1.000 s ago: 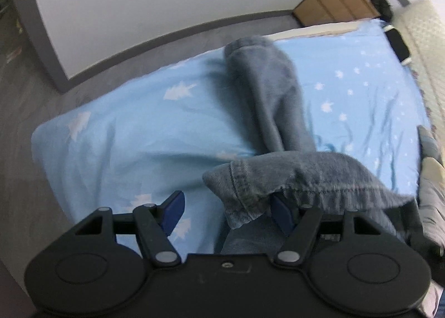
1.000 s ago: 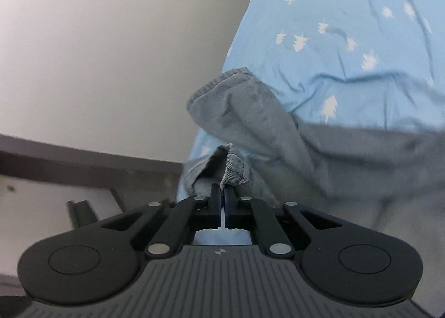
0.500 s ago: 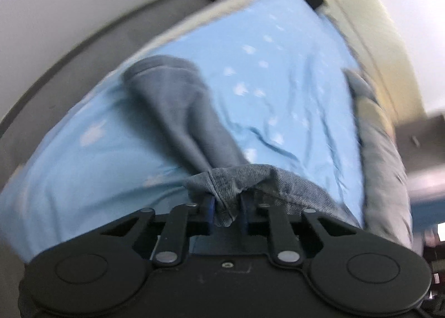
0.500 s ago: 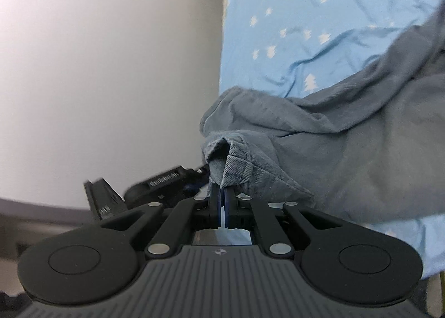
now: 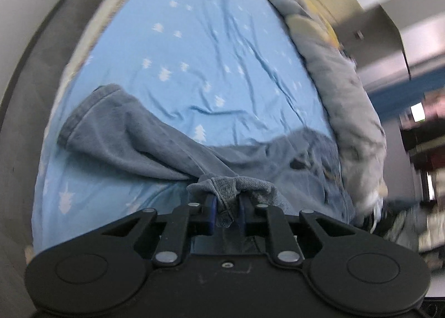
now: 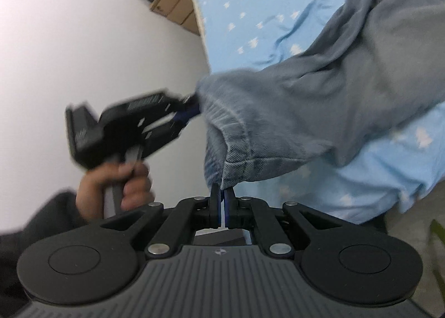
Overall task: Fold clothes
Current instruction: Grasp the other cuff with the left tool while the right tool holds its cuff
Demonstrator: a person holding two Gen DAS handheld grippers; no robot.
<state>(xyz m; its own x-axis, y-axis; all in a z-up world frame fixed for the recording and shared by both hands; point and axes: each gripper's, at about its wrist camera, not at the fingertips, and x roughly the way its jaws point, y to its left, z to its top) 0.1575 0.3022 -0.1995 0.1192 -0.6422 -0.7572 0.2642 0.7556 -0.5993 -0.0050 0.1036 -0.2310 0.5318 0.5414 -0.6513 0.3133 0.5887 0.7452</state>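
Note:
A pair of blue-grey jeans [image 5: 144,148] lies across a light blue bed sheet with white tree prints [image 5: 211,48]. One leg stretches left to its hem; the other is lifted. My left gripper [image 5: 225,205] is shut on a bunched denim hem. In the right wrist view my right gripper [image 6: 222,201] is shut on the lower corner of the same hem of the jeans [image 6: 319,112]. The left gripper [image 6: 189,112] appears there too, held by a hand [image 6: 122,181], pinching the hem's upper corner. The hem hangs stretched between both grippers above the bed edge.
A crumpled grey blanket [image 5: 350,101] lies along the bed's right side. A cardboard box [image 6: 178,9] stands by the white wall past the bed's far corner. Grey floor [image 5: 30,73] borders the bed on the left. Dark blurred furniture [image 5: 422,151] is at far right.
My left gripper closed on the hem, from open one second ago. Both grippers lifted the leg opening off the bed and swung it, so the views now look along the bed.

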